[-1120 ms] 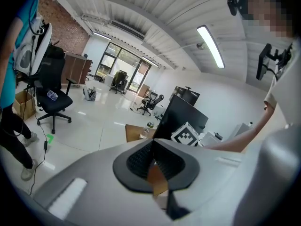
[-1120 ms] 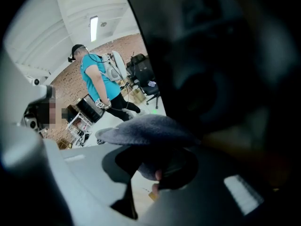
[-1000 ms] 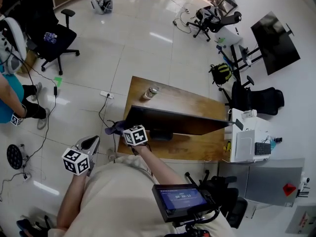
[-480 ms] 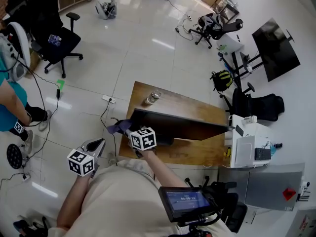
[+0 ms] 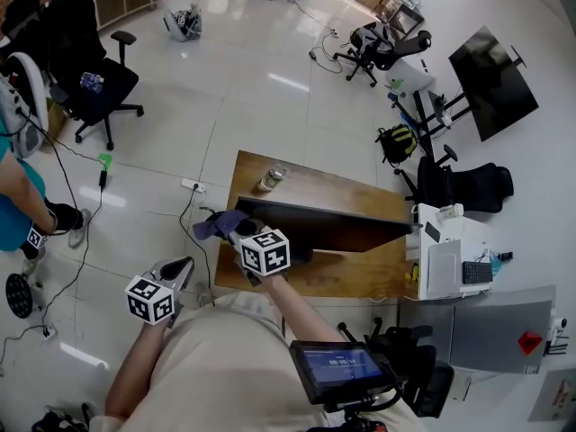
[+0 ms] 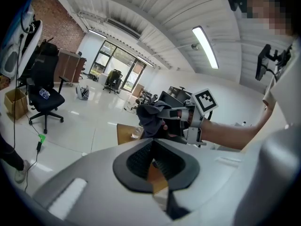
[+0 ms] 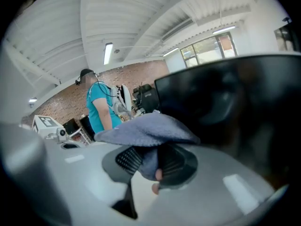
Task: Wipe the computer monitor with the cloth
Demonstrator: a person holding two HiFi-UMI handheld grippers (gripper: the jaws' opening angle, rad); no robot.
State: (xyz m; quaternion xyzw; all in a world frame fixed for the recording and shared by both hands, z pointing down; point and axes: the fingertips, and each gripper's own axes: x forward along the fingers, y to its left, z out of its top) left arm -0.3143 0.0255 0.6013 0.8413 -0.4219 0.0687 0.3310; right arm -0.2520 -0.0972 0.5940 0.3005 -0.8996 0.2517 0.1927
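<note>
The dark monitor [image 5: 328, 224] stands on a wooden desk [image 5: 346, 277] and is seen from above in the head view. My right gripper [image 5: 238, 233] is shut on a blue-grey cloth [image 5: 220, 224] at the monitor's left end. In the right gripper view the cloth [image 7: 149, 130] drapes over the jaws, with the black screen [image 7: 230, 102] close on the right. My left gripper [image 5: 179, 265] hangs off the desk's front left corner, shut and holding nothing. Its own view looks at the cloth [image 6: 149, 118] from behind.
A glass jar [image 5: 271, 178] stands at the desk's far left corner. A power strip [image 5: 193, 185] and cables lie on the floor to the left. A person in teal [image 5: 11, 201] stands at the far left. A white cabinet [image 5: 447, 261] adjoins the desk's right side.
The right gripper with the cloth has shifted slightly along the monitor's left end. The left gripper has barely moved. The head camera has drifted.
</note>
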